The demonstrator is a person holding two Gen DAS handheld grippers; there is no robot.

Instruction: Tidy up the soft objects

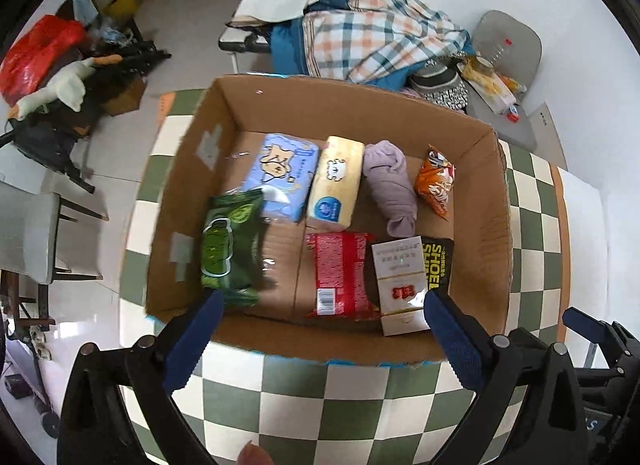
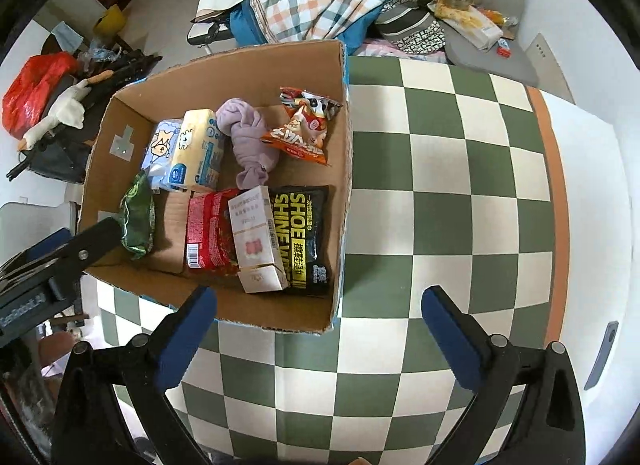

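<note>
while both grippers hang wide open, empty: left gripper (image 1: pixel 322 319) over near rim of cardboard box (image 1: pixel 494 221), green packet (image 1: pixel 230 243) just beyond its left finger, long axis running away; right gripper (image 2: pixel 320 311) straddles box corner, farther off.

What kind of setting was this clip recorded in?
Most likely a lived-in home room, not a lab. A folding bed heaped with plaid bedding, a grey chair piled with snacks and a bottle, and a green-and-white checked tablecloth under the cardboard box all suggest this.
</note>
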